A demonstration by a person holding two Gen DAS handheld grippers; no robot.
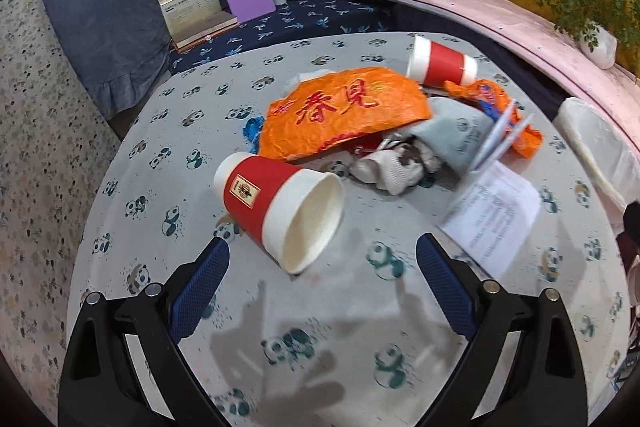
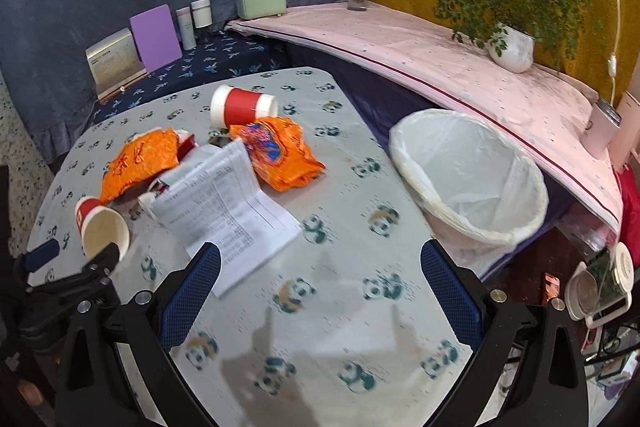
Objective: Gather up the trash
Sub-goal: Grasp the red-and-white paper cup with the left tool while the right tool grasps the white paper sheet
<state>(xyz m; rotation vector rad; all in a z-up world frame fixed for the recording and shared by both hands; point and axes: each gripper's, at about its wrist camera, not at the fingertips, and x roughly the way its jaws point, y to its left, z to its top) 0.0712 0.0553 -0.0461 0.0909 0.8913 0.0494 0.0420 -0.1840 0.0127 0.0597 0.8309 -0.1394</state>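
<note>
left wrist view: your left gripper (image 1: 322, 251) has its fingers spread wide with nothing between them, and the near paper cup (image 1: 280, 213) lies on its side just ahead, its mouth turned toward you and slightly right. that cup looks light and thin-walled, so it will likely crush or roll if you pinch the open rim hard; judge the red band around its middle as the firmer place to close on, across the width. behind it sits the pile: a crinkled orange wrapper (image 1: 344, 111), soft cloth-like scraps, a printed paper sheet (image 1: 494, 213) and a second cup (image 1: 442, 63) on its side at the far edge. the wrapper and sheet are limp and will probably fold rather than lift flat, so take them at a raised crease or edge.

in the right wrist view, your right gripper (image 2: 320, 267) also stands wide apart and empty above the panda-print tablecloth (image 2: 340, 307), the sheet's corner beside its left finger. the lined trash bin (image 2: 472, 183) stands off the table's right edge.
</note>
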